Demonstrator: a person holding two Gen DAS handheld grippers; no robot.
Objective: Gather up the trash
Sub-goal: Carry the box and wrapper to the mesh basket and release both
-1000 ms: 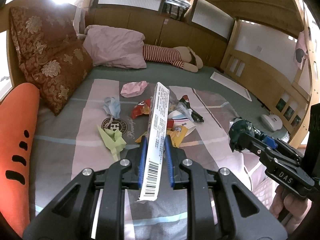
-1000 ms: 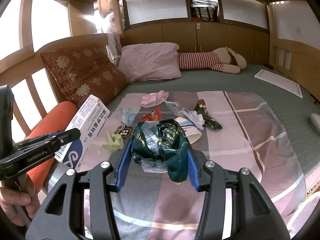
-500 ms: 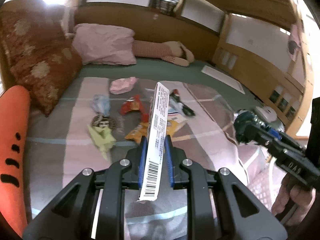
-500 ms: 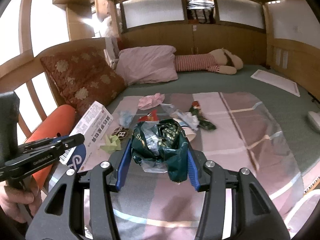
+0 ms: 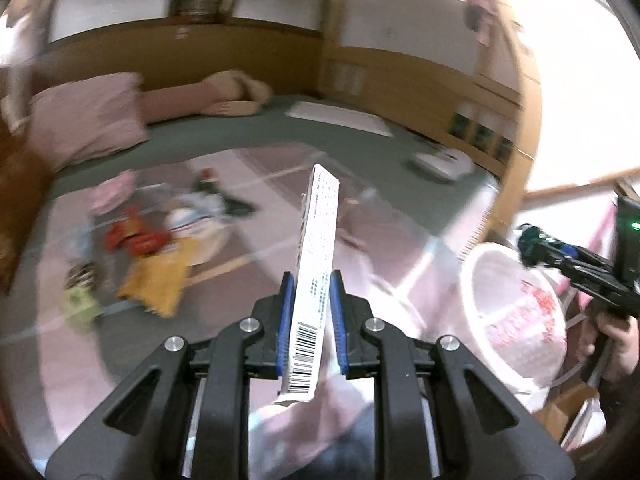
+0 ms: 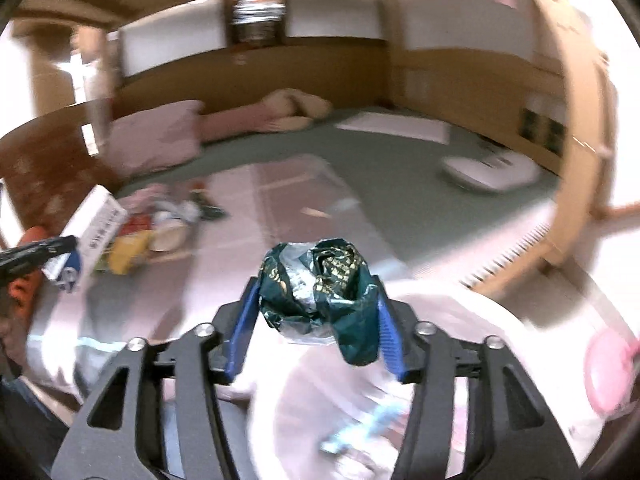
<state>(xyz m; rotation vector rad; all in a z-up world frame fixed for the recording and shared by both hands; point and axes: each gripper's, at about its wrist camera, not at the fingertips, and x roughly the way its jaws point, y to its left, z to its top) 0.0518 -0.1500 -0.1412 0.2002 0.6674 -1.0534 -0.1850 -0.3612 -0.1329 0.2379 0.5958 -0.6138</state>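
Left gripper [image 5: 310, 312] pinches box [image 5: 316, 264] edge-on above bed [image 5: 392, 168]. Right gripper [image 6: 316, 316] clamps wrapper [image 6: 320, 284] over bin [image 6: 320, 408]. We judge: centre wrapper over bin [image 5: 516, 316] mouth, release, then bring box across. Trash pile [image 5: 156, 240] remains on bed.

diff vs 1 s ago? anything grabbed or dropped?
Both grippers swung right, away from the trash pile on the bed, toward a white plastic-lined bin now in view. Nothing released: the left gripper stays shut on the flat white cardboard box, the right gripper on the crumpled dark green wrapper.
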